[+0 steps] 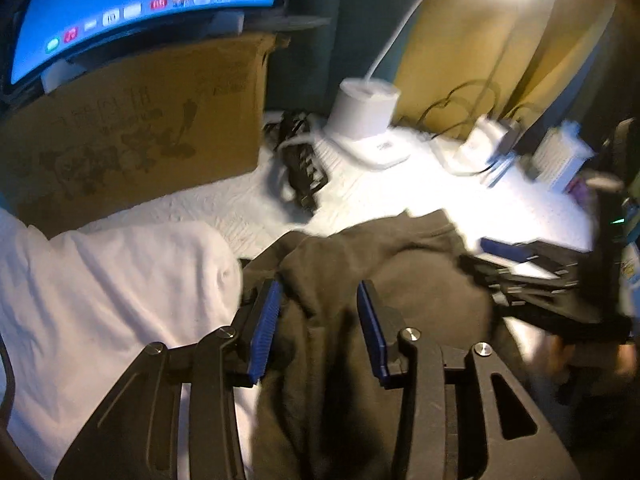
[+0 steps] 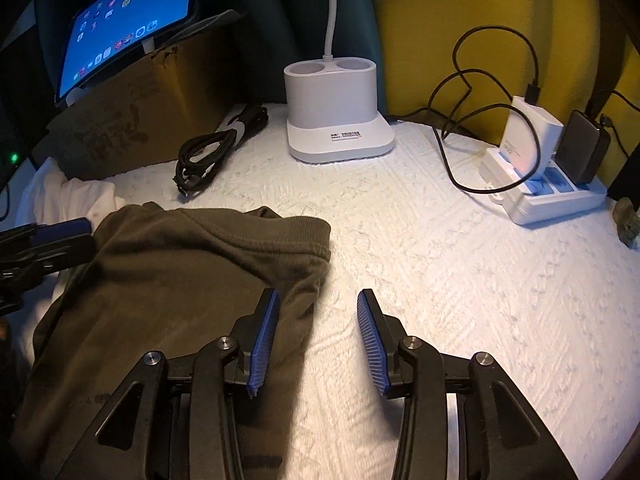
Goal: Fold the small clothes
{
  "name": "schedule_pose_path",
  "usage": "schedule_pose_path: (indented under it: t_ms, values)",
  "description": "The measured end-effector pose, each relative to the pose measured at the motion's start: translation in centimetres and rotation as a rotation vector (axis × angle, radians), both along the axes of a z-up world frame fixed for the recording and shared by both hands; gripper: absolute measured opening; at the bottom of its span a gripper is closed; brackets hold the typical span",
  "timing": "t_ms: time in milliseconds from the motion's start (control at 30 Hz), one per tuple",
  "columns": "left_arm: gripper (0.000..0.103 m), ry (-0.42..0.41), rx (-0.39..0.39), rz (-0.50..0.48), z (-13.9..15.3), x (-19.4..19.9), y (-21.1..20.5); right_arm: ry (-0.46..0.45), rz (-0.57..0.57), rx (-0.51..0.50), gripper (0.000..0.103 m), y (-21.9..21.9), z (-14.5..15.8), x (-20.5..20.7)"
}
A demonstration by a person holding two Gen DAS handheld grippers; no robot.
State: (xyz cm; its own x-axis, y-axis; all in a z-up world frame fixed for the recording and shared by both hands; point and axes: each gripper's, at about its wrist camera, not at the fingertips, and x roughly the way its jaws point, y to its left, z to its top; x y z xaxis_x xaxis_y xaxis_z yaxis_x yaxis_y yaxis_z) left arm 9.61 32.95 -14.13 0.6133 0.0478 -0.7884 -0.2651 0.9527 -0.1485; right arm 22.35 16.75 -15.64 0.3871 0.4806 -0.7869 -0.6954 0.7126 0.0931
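The dark olive garment (image 2: 192,272) lies rumpled on the white textured cover (image 2: 460,280), its ribbed hem toward the lamp base (image 2: 336,120). The right gripper (image 2: 318,340) stands with jaws apart, nothing between them, just off the cloth's right edge; the left gripper (image 1: 318,332) hangs parted over a raised fold, seemingly not pinching it, though blur makes that uncertain. To fold well, each gripper should take one corner of the same edge, pull it taut, then lay it over evenly. Counted: one dark garment, one white cloth (image 1: 100,300), two grippers
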Motion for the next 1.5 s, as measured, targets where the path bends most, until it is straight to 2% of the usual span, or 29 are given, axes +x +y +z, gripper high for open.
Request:
schedule_pose_path:
  t_ms: [67,133,367,500,667,833,933,1267,1500]
  values:
    - [0.040,0.034,0.025,0.017,-1.0,0.2,0.5,0.004,0.001,0.004,0.064,-0.5,0.2,-0.3]
    - [0.042,0.035,0.021,0.015,-1.3,0.0,0.8,0.000,0.000,-0.001,0.075,-0.7,0.2,-0.5]
    - [0.042,-0.009,0.041,0.038,0.7,-1.9,0.2,-0.016,-0.021,-0.026,0.076,-1.8,-0.1,-1.3]
    - [0.042,-0.060,0.018,-0.056,2.7,-4.2,-2.7,-0.032,-0.025,-0.028,0.076,-2.2,0.3,-2.1]
    - [0.042,-0.032,0.002,-0.130,2.6,-6.5,-6.3,-0.039,-0.035,-0.020,0.076,-3.2,0.8,-3.4]
    - [0.042,0.044,0.004,-0.103,0.5,-8.9,-6.8,-0.080,-0.016,-0.051,0.076,-3.8,1.2,-5.9]
    - [0.042,0.070,0.014,-0.064,-0.5,-10.0,-6.2,-0.064,-0.001,-0.048,0.076,-4.4,1.1,-7.1]
    - [0.042,0.034,0.108,-0.032,-0.7,-11.9,-7.7,-0.048,0.011,-0.080,0.076,-6.0,-0.3,-9.9]
    - [0.042,-0.041,0.059,-0.049,1.6,-13.5,-9.1,-0.060,0.005,-0.068,0.076,-7.3,0.5,-11.5]
